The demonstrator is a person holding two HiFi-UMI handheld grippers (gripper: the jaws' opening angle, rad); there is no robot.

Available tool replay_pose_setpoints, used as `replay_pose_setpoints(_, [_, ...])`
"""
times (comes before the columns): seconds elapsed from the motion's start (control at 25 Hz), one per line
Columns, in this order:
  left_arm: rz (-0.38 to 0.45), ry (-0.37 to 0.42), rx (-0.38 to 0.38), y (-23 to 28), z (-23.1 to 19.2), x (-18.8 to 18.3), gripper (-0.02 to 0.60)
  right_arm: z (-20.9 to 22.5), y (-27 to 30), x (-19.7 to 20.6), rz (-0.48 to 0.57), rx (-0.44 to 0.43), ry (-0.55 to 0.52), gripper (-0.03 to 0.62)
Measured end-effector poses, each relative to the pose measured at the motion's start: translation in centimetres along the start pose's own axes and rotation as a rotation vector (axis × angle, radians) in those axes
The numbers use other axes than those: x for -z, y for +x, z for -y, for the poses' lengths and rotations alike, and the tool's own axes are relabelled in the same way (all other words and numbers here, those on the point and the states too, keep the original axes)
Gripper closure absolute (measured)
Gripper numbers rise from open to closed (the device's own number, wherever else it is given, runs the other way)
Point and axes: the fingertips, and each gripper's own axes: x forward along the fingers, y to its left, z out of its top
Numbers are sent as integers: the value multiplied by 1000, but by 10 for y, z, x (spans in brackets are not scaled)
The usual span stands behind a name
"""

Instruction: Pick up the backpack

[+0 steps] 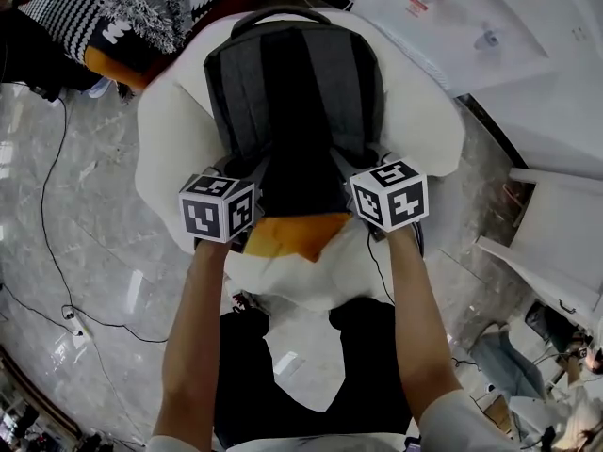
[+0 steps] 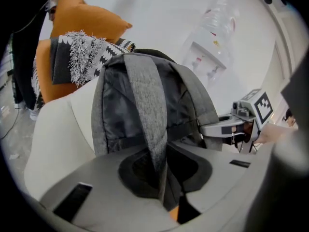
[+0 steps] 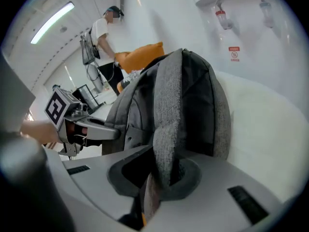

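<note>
Backpack (image 1: 292,92): grey fabric, lying strap side up on the white padded seat (image 1: 170,130); its top handle (image 1: 283,15) is at the far end; an orange cushion (image 1: 297,234) shows under its near end
Left gripper (image 2: 161,170): jaws pinched onto the left strap (image 2: 147,105); the webbing runs down between the pads
Right gripper (image 3: 161,173): jaws clamped on the right strap (image 3: 169,115); the strap bunches where it enters them
Handling: probably soft and floppy; the body looks flat, so likely light; the woven cloth should not slip
Hold: the 2 straps are sound grip points; gripped this low, the bag will likely sag and tip between them
Lift: raise both sides evenly; an uneven pull would probably twist it
</note>
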Motion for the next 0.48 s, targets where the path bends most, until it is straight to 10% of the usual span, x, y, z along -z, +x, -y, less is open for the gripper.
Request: replay_pose_setpoints(0.48, [-54,-63,17,-45,30,-3,531,-32,-48,1,-89,-12,71,562])
